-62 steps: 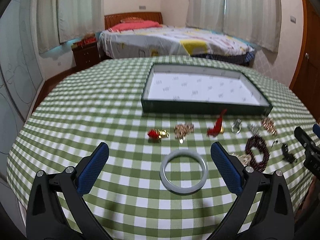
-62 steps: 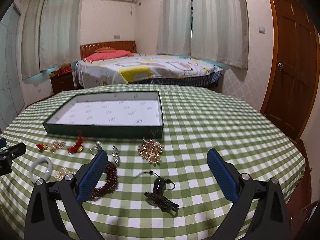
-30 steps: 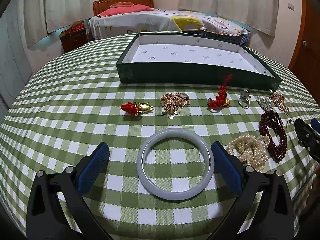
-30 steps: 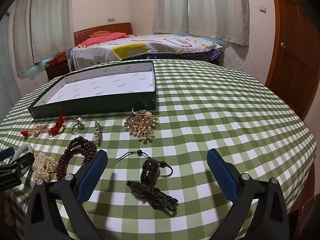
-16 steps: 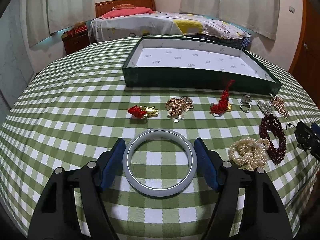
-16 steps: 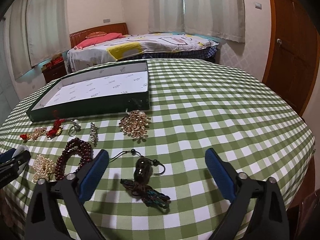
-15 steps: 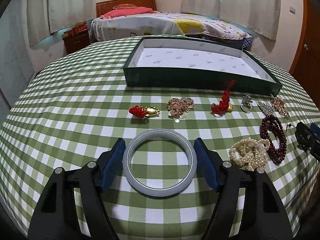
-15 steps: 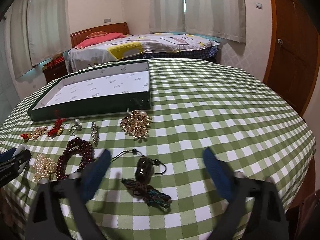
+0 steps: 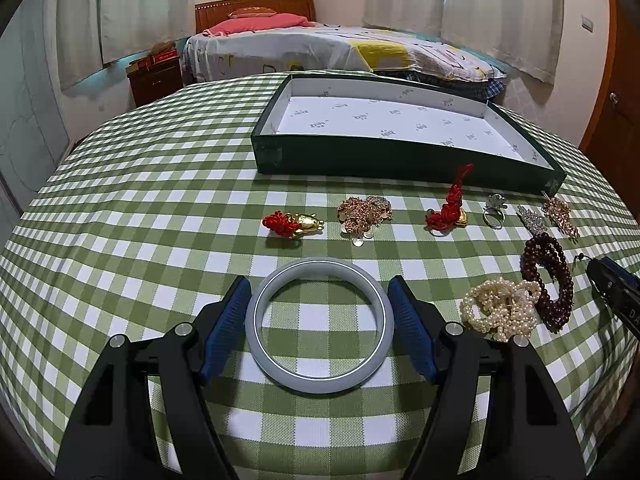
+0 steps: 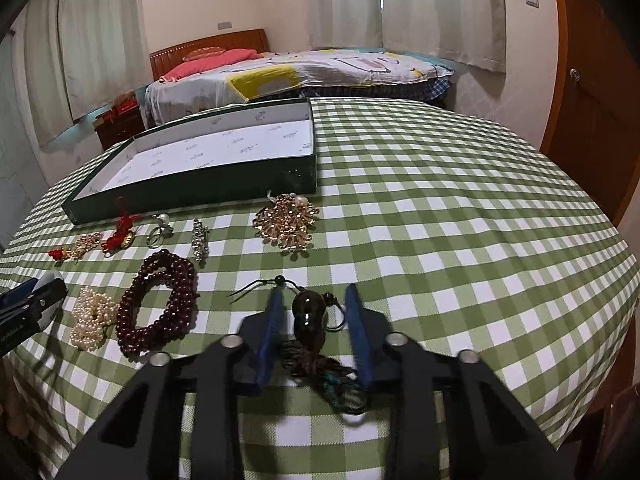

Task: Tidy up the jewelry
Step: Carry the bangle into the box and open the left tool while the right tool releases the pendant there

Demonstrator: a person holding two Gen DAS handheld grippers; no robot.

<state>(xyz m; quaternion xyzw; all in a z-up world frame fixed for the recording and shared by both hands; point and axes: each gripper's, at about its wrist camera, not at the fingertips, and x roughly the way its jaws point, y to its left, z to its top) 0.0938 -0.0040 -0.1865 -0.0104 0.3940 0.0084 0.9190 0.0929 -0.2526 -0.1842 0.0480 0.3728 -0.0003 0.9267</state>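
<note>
On the green-checked worktop (image 9: pixel 160 184) both tools were down among the jewelry laid out in front of the open green box (image 9: pixel 404 160), whose white floor was bare. The left tool (image 9: pixel 319 322) had its blue pads against either side of the pale jade bangle (image 9: pixel 319 376), which lay flat on the cloth, so the grip looked made but not lifted. The right tool (image 10: pixel 313 330) had just been closing, its jaws narrowed around the dark gourd pendant (image 10: pixel 307 315) with its tangled cord and tassel (image 10: pixel 332 376); a small gap seemed to remain on each side, so I could not say it had bitten yet. To do this step well, I judged the bangle wanted a straight lift with the pads kept across its widest line, since a smooth hard ring could squirt out if squeezed off-center. The pendant wanted the pads on the gourd body itself, not the loose cord, which might snag the dark red bead bracelet (image 10: pixel 158 300) or pearl strand (image 10: pixel 92 316) close by.
</note>
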